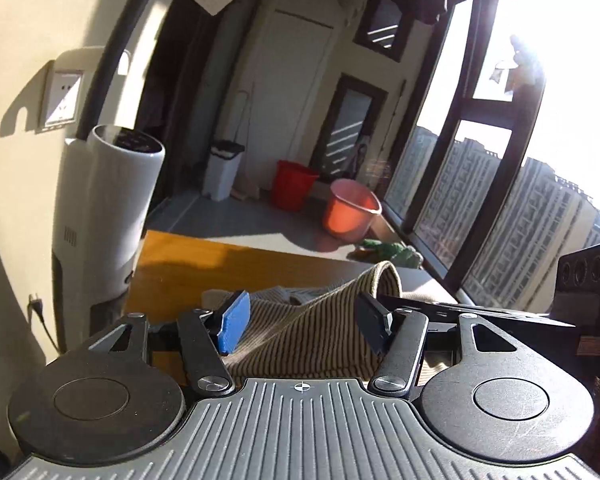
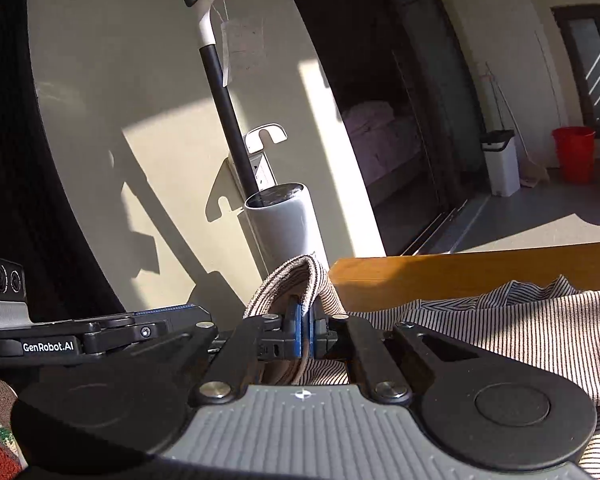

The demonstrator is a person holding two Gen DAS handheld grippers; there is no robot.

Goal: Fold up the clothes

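1. The striped top (image 2: 500,328) lies on the wooden table (image 2: 460,270), spread out to the right of your right gripper (image 2: 303,334). One part of it is lifted up off the table.

2. Your right gripper is squeezed shut on a fold of the striped top. A loop of cloth (image 2: 300,276) pokes up past the blue pads (image 2: 299,334), so the grip looks good and deep.

3. Your left gripper (image 1: 304,322) is wide open. The cloth sits between its two fingers (image 1: 233,322), but they are not pinching it. It holds nothing right now.

4. The top looks soft and floppy. It bends and sags where it is lifted, so I think it will droop and not keep its shape.

5. It looks light, so one gripper can likely lift an end. But if you hold it in just one spot, the rest will hang and bunch up.

6. The cloth looks thin and a bit stretchy. Pull gently so it does not slip out of the pads or get pulled crooked.

7. A good place to grab is an edge or a corner, with two layers in the pads. Close your left gripper on the cloth near the raised loop (image 1: 384,280), then keep both grips apart so the edge stays straight.
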